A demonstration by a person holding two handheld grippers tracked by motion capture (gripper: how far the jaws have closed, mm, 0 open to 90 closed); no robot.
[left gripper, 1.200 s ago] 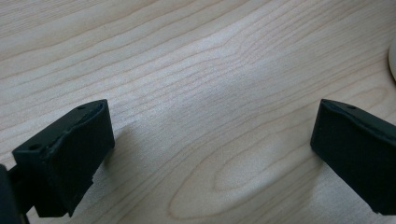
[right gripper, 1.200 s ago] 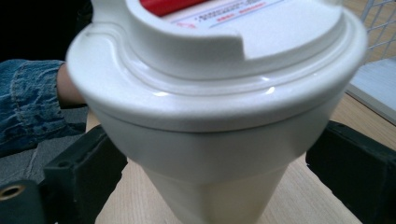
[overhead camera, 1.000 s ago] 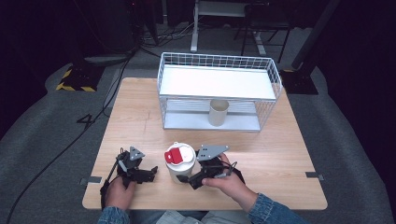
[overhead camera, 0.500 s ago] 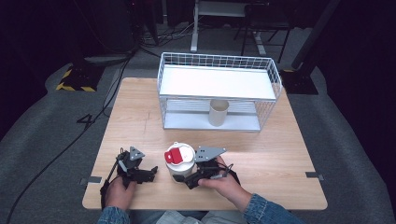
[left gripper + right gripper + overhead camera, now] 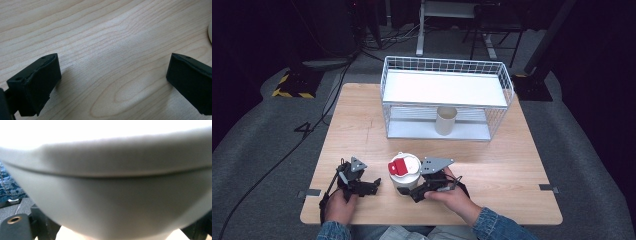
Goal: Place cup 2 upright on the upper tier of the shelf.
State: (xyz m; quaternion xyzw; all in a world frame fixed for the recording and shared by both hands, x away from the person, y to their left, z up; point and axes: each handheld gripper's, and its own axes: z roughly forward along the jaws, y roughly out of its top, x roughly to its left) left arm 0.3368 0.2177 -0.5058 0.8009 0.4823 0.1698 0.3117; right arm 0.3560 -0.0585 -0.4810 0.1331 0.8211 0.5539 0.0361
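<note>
The right gripper is edging leftward against the lidded cup at lower centre of the high view, its jaws having just been closing around the cup. The left gripper is idling at lower left, jaws wide apart over bare table.

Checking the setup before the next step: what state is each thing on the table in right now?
Lidded cup: upright near the table's front edge, white lid on, red tab on top.
Open cup: upright, lidless, on the wire basket's lower shelf.
Right tongs: around the lidded cup, jaws just been closing.
Left tongs: open, nothing between them.
</note>
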